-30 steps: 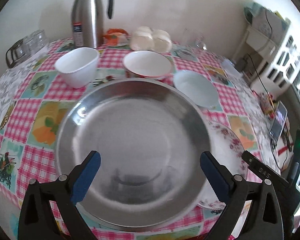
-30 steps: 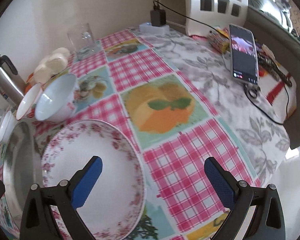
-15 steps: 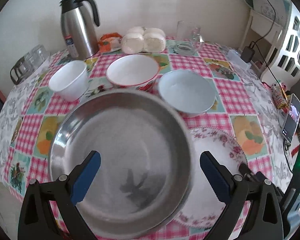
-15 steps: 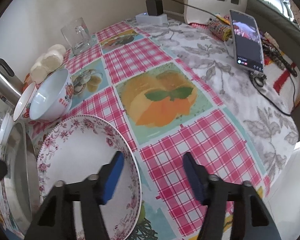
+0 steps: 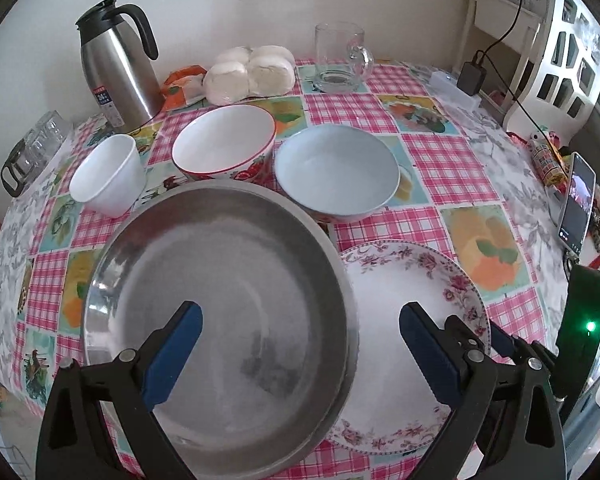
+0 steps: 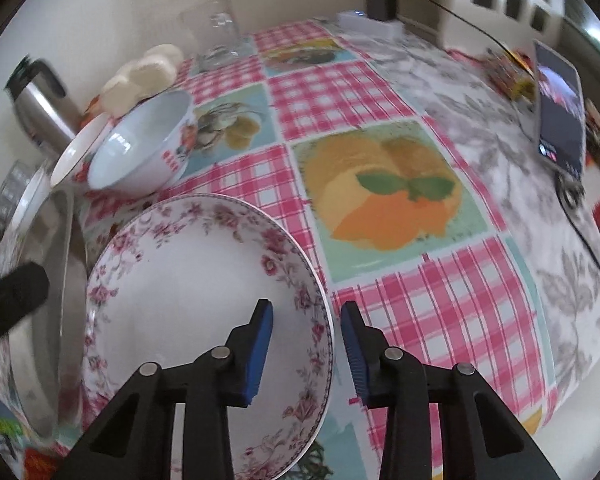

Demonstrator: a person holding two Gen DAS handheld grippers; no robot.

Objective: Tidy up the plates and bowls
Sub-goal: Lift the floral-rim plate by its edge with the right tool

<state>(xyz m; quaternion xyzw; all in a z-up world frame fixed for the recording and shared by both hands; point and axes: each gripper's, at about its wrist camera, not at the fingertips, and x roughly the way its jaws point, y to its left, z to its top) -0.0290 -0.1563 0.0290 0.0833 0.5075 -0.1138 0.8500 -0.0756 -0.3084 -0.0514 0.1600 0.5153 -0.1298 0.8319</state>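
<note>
right gripper [image 6: 306, 344] straddles the near rim of the floral plate [image 6: 188, 288], one pad inside, one outside; jaws closing on that rim, not yet pinching, presumably so the plate can be lifted by its edge; left gripper [image 5: 300, 354] hangs wide apart over the steel pan [image 5: 220, 280], holding nothing; the pan's edge overlaps the plate just left of the right gripper; bowls sit further ahead.

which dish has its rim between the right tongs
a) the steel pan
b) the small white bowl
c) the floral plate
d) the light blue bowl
c: in the right wrist view the closing right tongs straddle the near rim of the floral plate, one blue pad inside the rim and one outside it over the tablecloth.
</note>
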